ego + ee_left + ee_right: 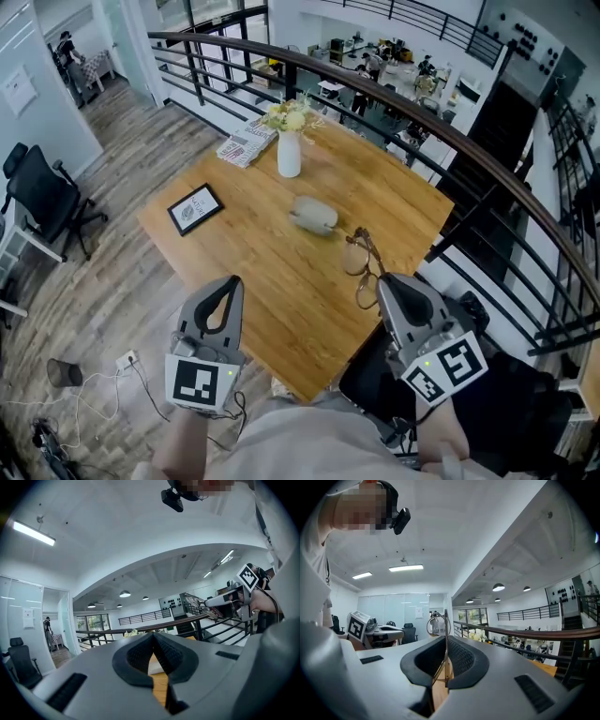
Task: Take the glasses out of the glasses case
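Note:
A grey oval glasses case [314, 214] lies shut near the middle of the wooden table [253, 272]. The thin-framed glasses [361, 264] hang in the air to its right, over the table's near right edge. My right gripper [382, 279] is shut on them. In the right gripper view the metal frame [437, 623] stands upright between the pads [461, 656]. My left gripper [234, 281] hovers over the table's near left edge, shut with nothing in it. Its pads [166, 653] meet at the tip in the left gripper view. The case is hidden in both gripper views.
A white vase of flowers [289, 150] and a stack of magazines [246, 143] stand at the table's far side, and a framed card [195, 208] lies at its left. A dark railing [487, 169] runs close behind the table. A black office chair [42, 197] stands on the floor at the left.

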The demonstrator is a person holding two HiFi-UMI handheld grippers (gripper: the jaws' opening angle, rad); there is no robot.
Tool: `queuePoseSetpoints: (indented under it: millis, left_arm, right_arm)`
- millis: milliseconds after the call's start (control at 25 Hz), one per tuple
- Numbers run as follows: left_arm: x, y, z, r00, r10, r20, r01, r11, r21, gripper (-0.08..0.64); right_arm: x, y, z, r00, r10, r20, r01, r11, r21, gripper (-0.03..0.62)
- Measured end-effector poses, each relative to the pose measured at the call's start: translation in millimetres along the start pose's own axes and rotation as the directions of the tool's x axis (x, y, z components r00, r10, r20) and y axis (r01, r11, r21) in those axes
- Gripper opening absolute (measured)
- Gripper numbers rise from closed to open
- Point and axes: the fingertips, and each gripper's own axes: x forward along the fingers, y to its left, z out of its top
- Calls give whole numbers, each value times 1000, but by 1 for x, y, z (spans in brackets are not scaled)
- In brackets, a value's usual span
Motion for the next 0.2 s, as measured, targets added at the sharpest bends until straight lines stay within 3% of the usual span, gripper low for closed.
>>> queuePoseSetpoints:
  millis: [200]
  left_arm:
    - [-5, 5, -1, 1000, -3, 3, 3, 1000, -1, 15]
  right_arm:
    - [3, 8, -2, 1000, -2, -4, 2, 1000, 3, 43]
